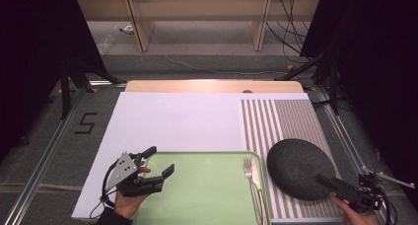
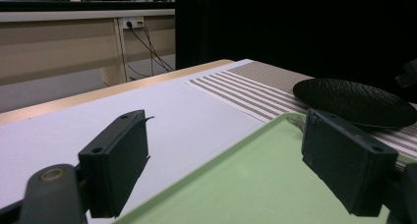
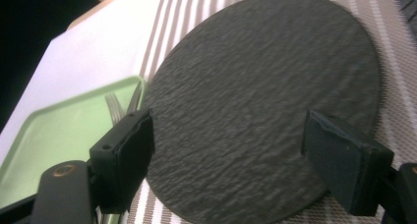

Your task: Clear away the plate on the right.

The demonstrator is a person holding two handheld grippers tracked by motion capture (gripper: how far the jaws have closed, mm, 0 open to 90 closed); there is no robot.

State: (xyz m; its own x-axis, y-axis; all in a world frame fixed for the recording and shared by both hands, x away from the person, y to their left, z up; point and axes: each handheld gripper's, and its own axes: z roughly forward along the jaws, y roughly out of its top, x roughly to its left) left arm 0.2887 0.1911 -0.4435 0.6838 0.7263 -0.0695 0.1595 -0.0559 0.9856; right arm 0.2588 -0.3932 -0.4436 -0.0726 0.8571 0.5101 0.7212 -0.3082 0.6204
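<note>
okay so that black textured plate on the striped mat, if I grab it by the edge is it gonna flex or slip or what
The black plate looks rigid, like slate or stoneware, so it probably won't flex. Its rippled matte surface should give the right gripper decent friction. It lies flat and low on the striped mat, so getting a jaw under the rim may be awkward, and it likely feels heavy and could chip if dropped.

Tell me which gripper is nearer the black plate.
Right. The right gripper hangs open over the black plate's near edge; the left gripper, also open, is across the green tray.
</note>
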